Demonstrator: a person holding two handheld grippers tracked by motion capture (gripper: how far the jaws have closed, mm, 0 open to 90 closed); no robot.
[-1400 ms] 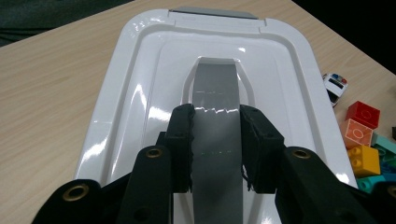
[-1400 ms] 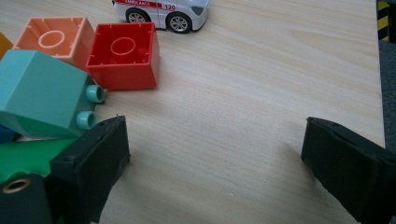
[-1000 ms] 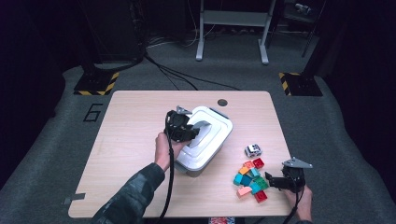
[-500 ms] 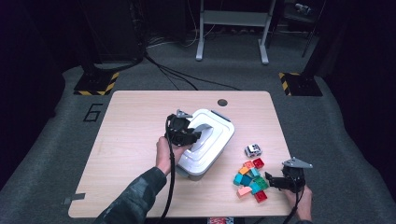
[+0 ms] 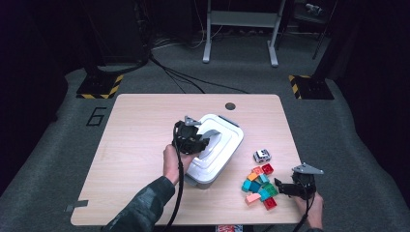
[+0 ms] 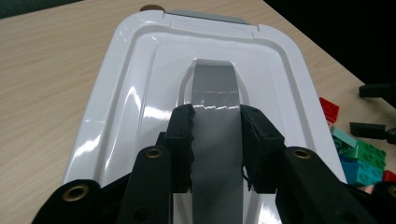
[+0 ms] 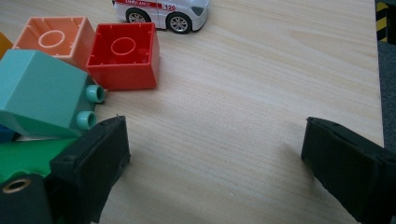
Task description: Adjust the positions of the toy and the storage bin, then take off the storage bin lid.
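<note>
Left gripper (image 5: 202, 143) over white bin lid (image 6: 140, 93), jaws clamped on grey handle (image 6: 214, 121) running down lid's recessed middle; serrated pads (image 6: 183, 140) pressing handle from both sides in left gripper view. Bin (image 5: 223, 150) sitting mid-table, slightly right of centre, skewed to table edges, long axis running from near-left to far-right. Grey latch (image 6: 210, 16) at far end of lid. Left hand (image 5: 173, 164) wrapped round gripper body at bin's near-left corner, cable trailing down along sleeve.

Right gripper (image 5: 280, 187) low over table (image 5: 145, 121) near front right corner, jaws wide apart, nothing between them but bare wood in right gripper view. One jaw tip just beside block pile (image 5: 259, 186), touching or nearly touching green block (image 7: 28, 161); cannot tell which. Teal block (image 7: 42, 95) lying on its side, studs facing right; red block (image 7: 123, 56) and orange block (image 7: 51, 39) upside down, hollow side up, next to each other. Toy car (image 5: 261, 155), white with red stripe, just beyond pile, between pile and bin. Round dark grommet (image 5: 230, 106) near table's far edge
</note>
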